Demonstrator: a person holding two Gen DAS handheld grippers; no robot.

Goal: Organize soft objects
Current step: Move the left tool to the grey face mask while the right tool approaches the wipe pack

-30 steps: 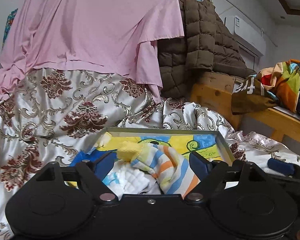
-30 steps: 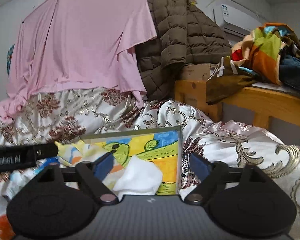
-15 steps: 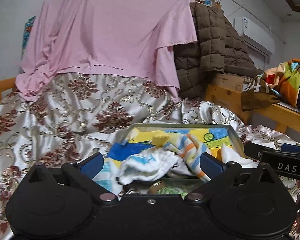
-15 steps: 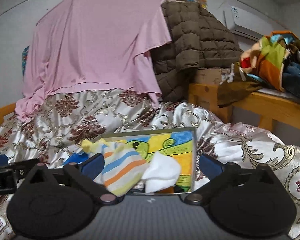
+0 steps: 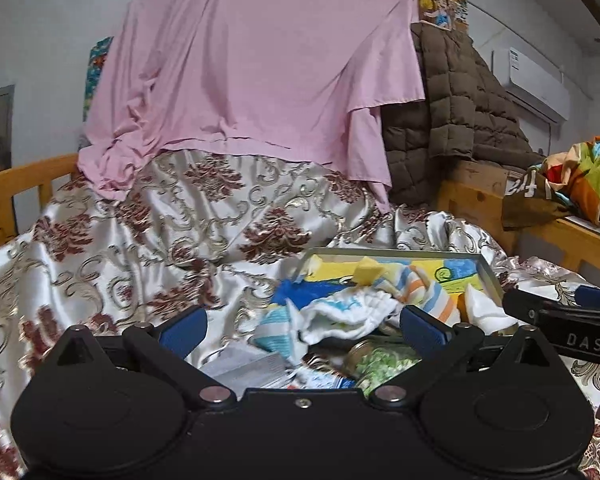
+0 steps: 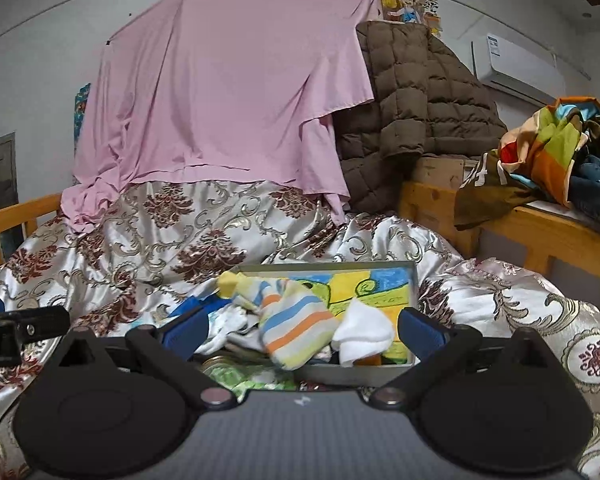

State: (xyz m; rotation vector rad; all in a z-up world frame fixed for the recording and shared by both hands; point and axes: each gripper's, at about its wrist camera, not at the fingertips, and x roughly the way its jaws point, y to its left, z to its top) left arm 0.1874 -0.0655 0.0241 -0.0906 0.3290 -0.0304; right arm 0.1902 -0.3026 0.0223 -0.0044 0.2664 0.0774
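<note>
Socks (image 6: pixel 296 330): heaped in the tray (image 6: pixel 411 280), now freed.
Left gripper (image 5: pixel 302 326): released, empty, backed toward 6 o'clock.
Right gripper (image 6: pixel 302 326): released, empty, likewise withdrawn.
Meaning: deposit looks done.

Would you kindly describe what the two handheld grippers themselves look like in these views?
Both are black. The left gripper has a smooth body with two round raised discs, silver pivot screws, angled link arms and blue finger pads. The right gripper matches it, except for a grey ribbed body with a small white mark; its finger, seen from the left camera, reads "DAS".
</note>
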